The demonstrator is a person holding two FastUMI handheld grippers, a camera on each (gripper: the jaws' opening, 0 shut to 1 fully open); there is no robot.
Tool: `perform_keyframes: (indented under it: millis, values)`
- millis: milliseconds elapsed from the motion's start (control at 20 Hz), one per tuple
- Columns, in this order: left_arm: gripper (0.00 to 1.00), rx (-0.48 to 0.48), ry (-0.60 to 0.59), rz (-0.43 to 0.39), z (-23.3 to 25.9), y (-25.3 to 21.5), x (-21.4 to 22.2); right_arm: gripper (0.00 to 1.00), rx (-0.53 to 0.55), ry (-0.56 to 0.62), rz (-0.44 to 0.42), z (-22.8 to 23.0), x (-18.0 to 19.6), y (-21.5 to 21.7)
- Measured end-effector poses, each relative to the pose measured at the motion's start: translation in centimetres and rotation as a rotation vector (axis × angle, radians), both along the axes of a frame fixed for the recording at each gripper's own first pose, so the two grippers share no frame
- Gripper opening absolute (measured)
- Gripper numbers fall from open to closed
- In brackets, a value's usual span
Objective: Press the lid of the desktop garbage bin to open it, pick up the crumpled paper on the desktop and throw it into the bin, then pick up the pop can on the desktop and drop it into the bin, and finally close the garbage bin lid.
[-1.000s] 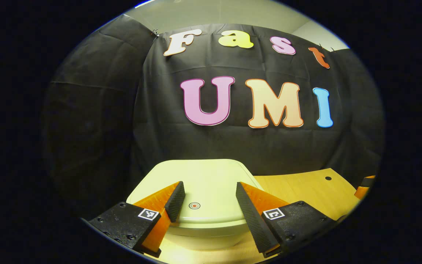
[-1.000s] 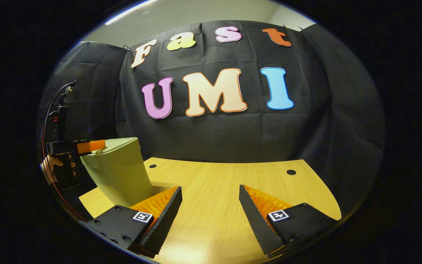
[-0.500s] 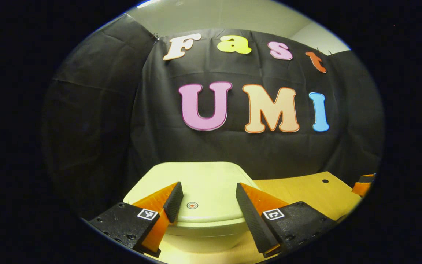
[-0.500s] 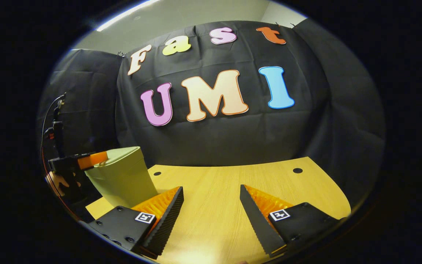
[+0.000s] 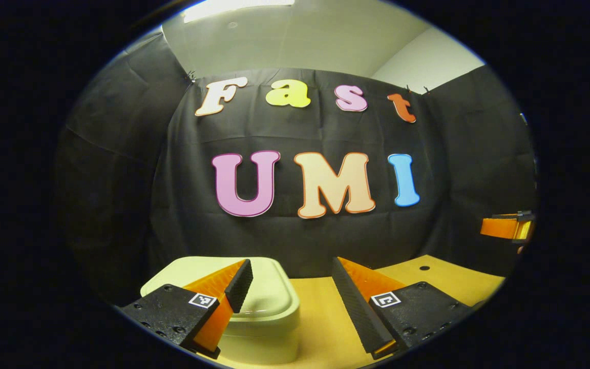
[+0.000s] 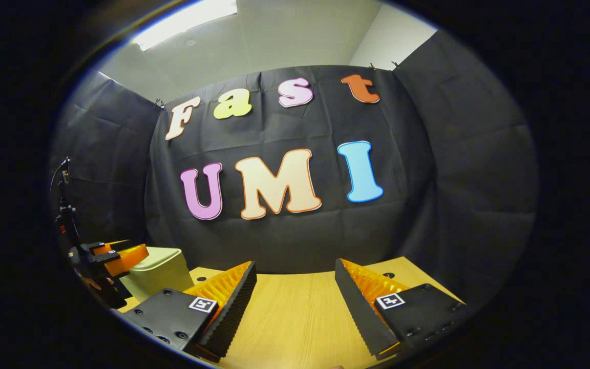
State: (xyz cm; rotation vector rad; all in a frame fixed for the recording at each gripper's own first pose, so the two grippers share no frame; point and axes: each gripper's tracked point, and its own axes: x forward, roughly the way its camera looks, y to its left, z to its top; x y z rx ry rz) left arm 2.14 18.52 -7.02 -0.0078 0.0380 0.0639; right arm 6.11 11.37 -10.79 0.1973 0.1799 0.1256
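The pale yellow-green bin (image 5: 267,300) stands on the wooden table (image 5: 320,318) with its lid down flat. It lies low and left in the left gripper view, partly behind one finger (image 5: 236,282). My left gripper (image 5: 291,263) is open, raised above the bin's right edge and holding nothing. In the right gripper view the bin (image 6: 159,269) stands at the far left, and the left gripper (image 6: 121,252) hovers over its near side. My right gripper (image 6: 295,264) is open and empty above the table (image 6: 295,318). It also appears far right (image 5: 505,227) in the left gripper view.
Black cloth walls close the booth behind and on both sides. The tabletop has small round cable holes (image 5: 424,267) (image 6: 390,275) near its back edge. A cable and a mast (image 6: 64,205) rise above the left gripper.
Both grippers have lifted and tilted upward. The left one has come off the lid's centre and shifted right, so the bin now sits lower and to the left. The lid stays down.
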Motion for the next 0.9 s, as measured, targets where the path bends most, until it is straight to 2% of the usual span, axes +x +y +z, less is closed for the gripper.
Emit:
perform_keyframes:
  millis: [150,350,400,650,700,900]
  values:
    - [0.92,-0.016,-0.040,-0.020,1.7,-4.6,-0.2,0.96,0.003,0.006,0.011,0.9,-0.9,-3.3]
    - [0.93,-0.056,-0.077,-0.070,3.9,-11.4,-0.2,0.94,-0.025,-0.054,0.032,3.2,-2.2,-7.5]
    - [0.92,-0.059,-0.078,-0.079,4.1,-12.7,-0.1,0.97,-0.021,-0.070,0.037,3.8,-2.4,-8.1]
    - [0.93,-0.080,-0.079,-0.116,4.6,-16.7,0.1,0.94,-0.015,-0.122,0.030,5.5,-2.7,-10.0]
    - [0.93,-0.082,-0.068,-0.123,4.4,-17.1,0.1,0.97,-0.021,-0.134,0.033,5.8,-2.8,-10.2]
    - [0.94,-0.122,-0.049,-0.131,4.0,-18.1,0.8,0.97,-0.035,-0.192,0.041,7.2,-3.3,-10.4]
